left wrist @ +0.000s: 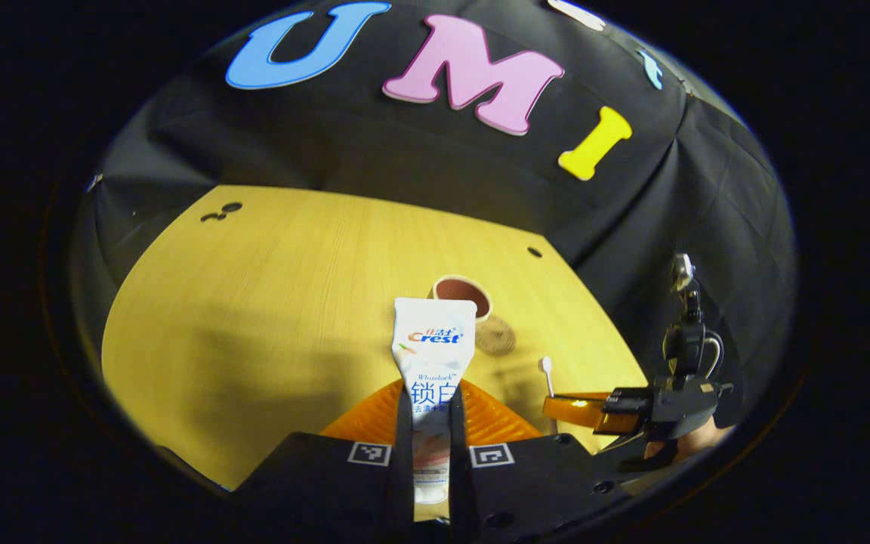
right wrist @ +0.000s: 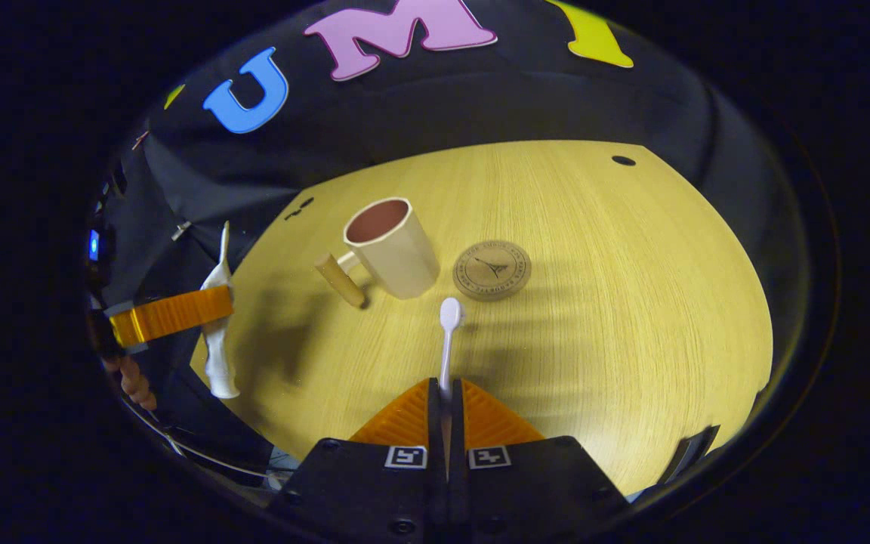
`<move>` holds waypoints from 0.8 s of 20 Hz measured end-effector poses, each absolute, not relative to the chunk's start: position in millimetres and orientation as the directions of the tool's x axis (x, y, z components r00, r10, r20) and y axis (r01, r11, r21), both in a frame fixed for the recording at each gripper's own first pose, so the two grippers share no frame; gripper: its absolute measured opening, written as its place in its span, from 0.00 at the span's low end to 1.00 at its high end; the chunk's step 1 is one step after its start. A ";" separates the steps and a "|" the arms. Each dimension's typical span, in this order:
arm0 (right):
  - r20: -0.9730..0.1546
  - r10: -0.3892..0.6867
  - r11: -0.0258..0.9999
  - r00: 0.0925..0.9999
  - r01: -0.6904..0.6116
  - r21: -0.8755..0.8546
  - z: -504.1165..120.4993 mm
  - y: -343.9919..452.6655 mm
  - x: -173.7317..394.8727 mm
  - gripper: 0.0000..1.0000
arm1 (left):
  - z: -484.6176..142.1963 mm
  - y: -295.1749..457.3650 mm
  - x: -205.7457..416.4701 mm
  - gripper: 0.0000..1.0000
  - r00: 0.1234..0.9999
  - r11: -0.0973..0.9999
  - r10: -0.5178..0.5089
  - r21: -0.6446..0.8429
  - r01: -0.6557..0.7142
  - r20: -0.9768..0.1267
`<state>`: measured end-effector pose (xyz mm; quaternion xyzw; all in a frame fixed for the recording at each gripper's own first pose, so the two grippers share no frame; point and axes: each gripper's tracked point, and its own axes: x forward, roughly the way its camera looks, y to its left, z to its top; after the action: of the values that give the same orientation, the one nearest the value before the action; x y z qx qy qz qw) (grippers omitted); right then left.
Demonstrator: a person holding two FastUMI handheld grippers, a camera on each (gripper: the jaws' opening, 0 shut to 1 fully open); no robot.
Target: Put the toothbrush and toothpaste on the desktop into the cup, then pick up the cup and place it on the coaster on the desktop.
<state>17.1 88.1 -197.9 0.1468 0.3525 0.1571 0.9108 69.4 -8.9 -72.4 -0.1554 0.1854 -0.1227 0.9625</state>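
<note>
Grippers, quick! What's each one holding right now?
Left gripper: closed on the toothpaste, lifted above the table.
Right gripper: closed on the toothbrush, head pointing forward.

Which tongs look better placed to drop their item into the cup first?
Probably the right tongs: their toothbrush points toward the cup close ahead, while the left tongs hold the toothpaste farther back.

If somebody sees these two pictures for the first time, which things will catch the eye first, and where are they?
In the left gripper view, the toothpaste tube stands out, clamped upright in the left hand-held gripper above the wooden desktop. In the right gripper view, the right hand-held gripper pinches the toothbrush, its head pointing toward the cup. The cup stands upright and empty, its handle to the left, with the round coaster just right of it.
</note>
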 end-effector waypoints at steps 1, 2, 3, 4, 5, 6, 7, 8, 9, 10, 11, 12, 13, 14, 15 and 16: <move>-0.574 0.405 0.899 0.712 -0.193 0.394 -189.3 86.7 16.3 0.05 | -56.9 -12.6 77.0 0.23 0.910 0.914 -0.305 -0.357 0.196 -0.281; -0.559 0.414 0.891 0.718 -0.197 0.408 -181.7 84.2 14.8 0.05 | -42.4 -15.5 84.9 0.23 0.917 0.903 -0.317 -0.372 0.214 -0.241; -0.544 0.424 0.883 0.724 -0.199 0.424 -175.2 81.9 13.3 0.05 | -27.7 -17.7 93.3 0.23 0.924 0.894 -0.324 -0.385 0.229 -0.202; -0.529 0.429 0.877 0.732 -0.198 0.437 -168.5 77.8 12.5 0.05 | -15.3 -18.6 104.0 0.23 0.931 0.889 -0.324 -0.392 0.238 -0.168; -0.518 0.430 0.874 0.739 -0.196 0.445 -164.7 73.3 11.7 0.05 | -4.5 -18.3 115.1 0.24 0.939 0.888 -0.315 -0.393 0.240 -0.138; -0.504 0.430 0.870 0.749 -0.197 0.452 -161.2 69.3 11.9 0.05 | 6.1 -19.1 124.9 0.23 0.945 0.889 -0.308 -0.388 0.244 -0.111; -0.490 0.427 0.869 0.760 -0.193 0.456 -158.1 65.0 11.7 0.05 | 15.9 -20.9 133.9 0.23 0.948 0.889 -0.307 -0.380 0.254 -0.084; -0.484 0.418 0.869 0.769 -0.184 0.459 -154.3 58.4 11.0 0.05 | 20.5 -26.9 141.5 0.23 0.949 0.889 -0.310 -0.371 0.266 -0.062; -0.477 0.409 0.870 0.778 -0.174 0.462 -151.8 51.5 10.5 0.05 | 25.6 -30.5 149.5 0.23 0.948 0.889 -0.316 -0.365 0.278 -0.047; -0.467 0.399 0.870 0.789 -0.165 0.465 -148.5 45.1 9.6 0.05 | 28.4 -37.6 160.4 0.23 0.945 0.885 -0.326 -0.361 0.293 -0.033; -0.461 0.388 0.870 0.798 -0.152 0.469 -146.5 38.8 8.4 0.05 | 31.9 -43.8 169.0 0.23 0.942 0.882 -0.335 -0.360 0.305 -0.023; -0.457 0.376 0.870 0.806 -0.138 0.473 -145.7 32.3 7.3 0.05 | 30.1 -49.1 178.7 0.23 0.942 0.881 -0.337 -0.359 0.308 -0.018; -0.454 0.366 0.869 0.812 -0.125 0.478 -144.1 27.2 4.9 0.05 | 27.1 -51.6 188.4 0.23 0.943 0.885 -0.332 -0.353 0.304 -0.019; -0.452 0.353 0.871 0.819 -0.111 0.479 -143.3 20.5 2.4 0.05 | 23.5 -53.1 200.1 0.23 0.945 0.891 -0.326 -0.343 0.298 -0.026; -0.451 0.342 0.872 0.825 -0.099 0.480 -142.9 16.4 -0.9 0.05 | 19.7 -55.4 210.3 0.23 0.947 0.897 -0.320 -0.333 0.292 -0.032; -0.450 0.329 0.874 0.830 -0.087 0.478 -143.4 10.0 -3.3 0.05 | 14.8 -57.8 219.0 0.23 0.948 0.902 -0.315 -0.324 0.286 -0.039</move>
<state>-3.3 10.0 -143.4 0.2246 0.2693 0.1119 0.9298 219.0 -57.8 14.8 -0.1590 0.0452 -0.1543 0.9741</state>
